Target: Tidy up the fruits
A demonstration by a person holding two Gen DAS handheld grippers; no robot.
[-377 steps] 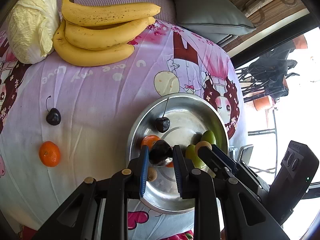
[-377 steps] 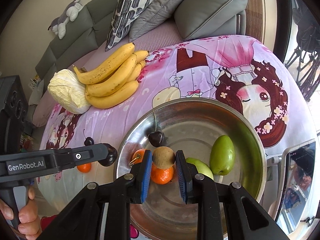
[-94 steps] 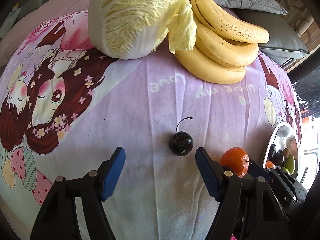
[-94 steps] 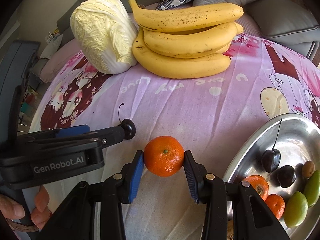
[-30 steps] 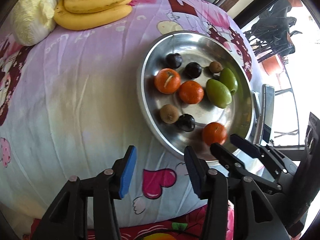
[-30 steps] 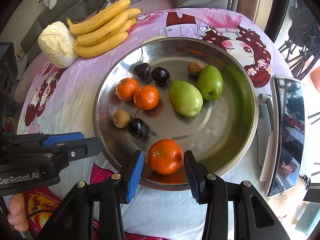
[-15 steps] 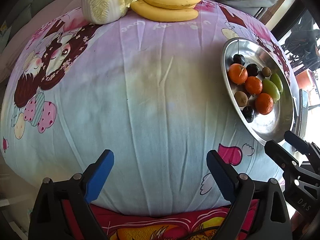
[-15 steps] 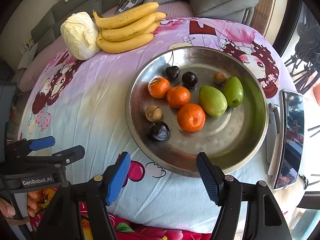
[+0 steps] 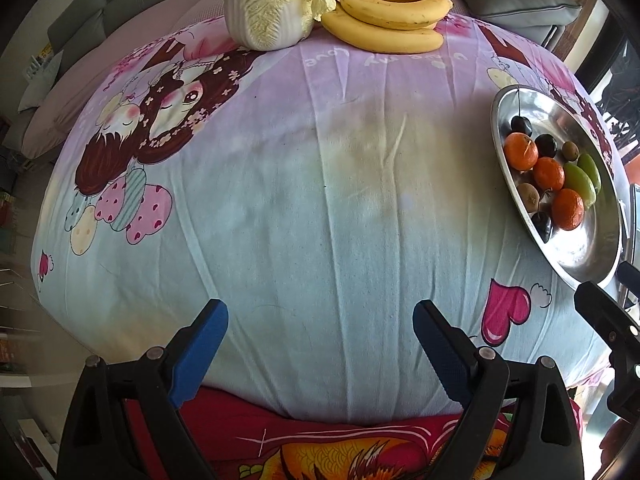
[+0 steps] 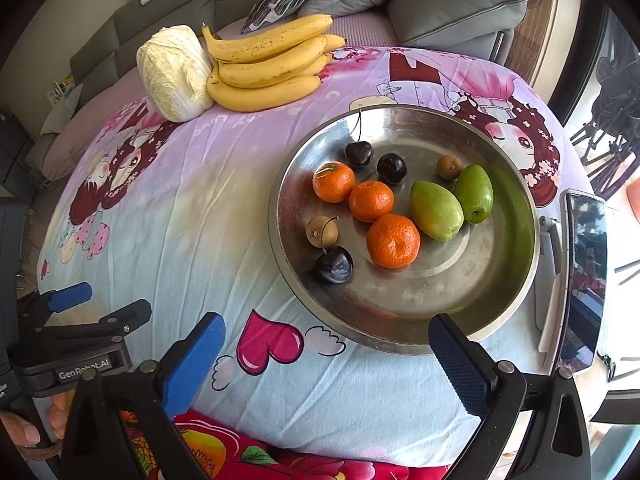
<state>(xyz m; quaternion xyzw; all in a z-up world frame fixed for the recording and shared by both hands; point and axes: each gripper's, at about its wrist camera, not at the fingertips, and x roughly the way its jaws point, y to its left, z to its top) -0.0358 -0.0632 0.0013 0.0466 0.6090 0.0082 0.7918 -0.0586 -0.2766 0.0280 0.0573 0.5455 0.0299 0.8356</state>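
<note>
**Left wrist view.** Compared with a second ago, when this camera looked down on the metal bowl (image 9: 560, 92), we now see mostly bare printed tablecloth (image 9: 320, 200), with the bowl at the right edge. The left gripper (image 9: 320, 344) has swung away from the bowl. Its blue pads (image 9: 198, 354) are spread wide, wider than a second ago, with only cloth between them; they hold and touch nothing. At the far edge lie the bananas (image 9: 388, 12) and, touching them on the left, the cabbage (image 9: 272, 12). No loose small fruit shows on the cloth.

**Right wrist view.** A second ago a tangerine (image 10: 393, 241) sat between the right gripper's pads. It now rests free in the bowl (image 10: 516, 240), near the middle, just beside the green fruits (image 10: 436, 210). The right gripper (image 10: 328, 364) has drawn back to the near rim; its jaws are opening, and nothing is between them. The other two tangerines (image 10: 333, 182), the dark cherries (image 10: 334, 266) and the small brown fruits (image 10: 322, 232) all lie inside the bowl. The left gripper (image 10: 94, 304) is at lower left, apart from everything on the table.

**Meaning for the task.** We judge the small fruits fully gathered; only the bananas remain outside the bowl, on the far side.
</note>
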